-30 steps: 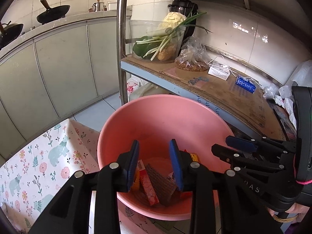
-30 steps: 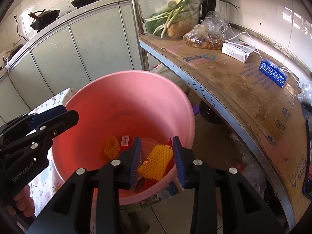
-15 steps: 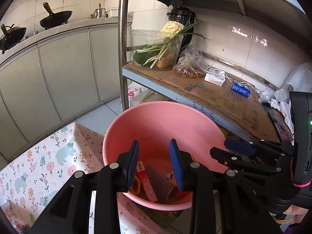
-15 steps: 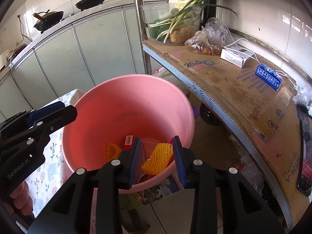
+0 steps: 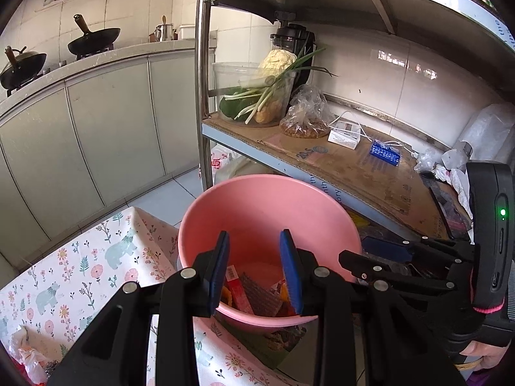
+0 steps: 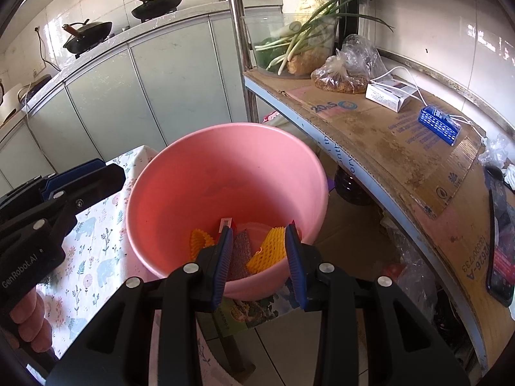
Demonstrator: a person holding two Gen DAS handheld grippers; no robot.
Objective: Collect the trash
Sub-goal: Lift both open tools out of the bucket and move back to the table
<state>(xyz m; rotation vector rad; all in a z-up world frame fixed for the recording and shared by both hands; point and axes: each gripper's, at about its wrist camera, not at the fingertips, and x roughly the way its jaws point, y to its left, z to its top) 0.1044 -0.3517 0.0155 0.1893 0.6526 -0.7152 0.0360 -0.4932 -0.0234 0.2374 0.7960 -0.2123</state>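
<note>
A pink basin [image 5: 257,180] [image 6: 225,127] sits at the edge of a floral tablecloth [image 5: 80,267]. Inside lie yellow foam nets [image 6: 270,251], a red wrapper [image 5: 236,292] and a dark mesh piece [image 5: 260,296]. My left gripper [image 5: 254,234] hovers above the basin's near rim, open, with nothing between its blue pads. My right gripper [image 6: 259,228] hangs beside it over the same rim, open too and holding nothing. Each gripper shows in the other's view: the right gripper [image 5: 354,249] at the right, the left gripper [image 6: 111,169] at the left, held by a hand.
A metal rack's cardboard-lined shelf [image 5: 354,167] runs close behind and to the right of the basin, carrying a vegetable tub [image 5: 257,96], a bag and small boxes. Grey cabinets [image 5: 96,144] with woks stand to the left. Crumpled wrappers [image 5: 25,353] lie on the cloth's near left corner.
Both grippers have risen and drawn back from the basin, which now looks smaller and farther. Their jaws kept the same gap; the trash in the basin has not moved.
</note>
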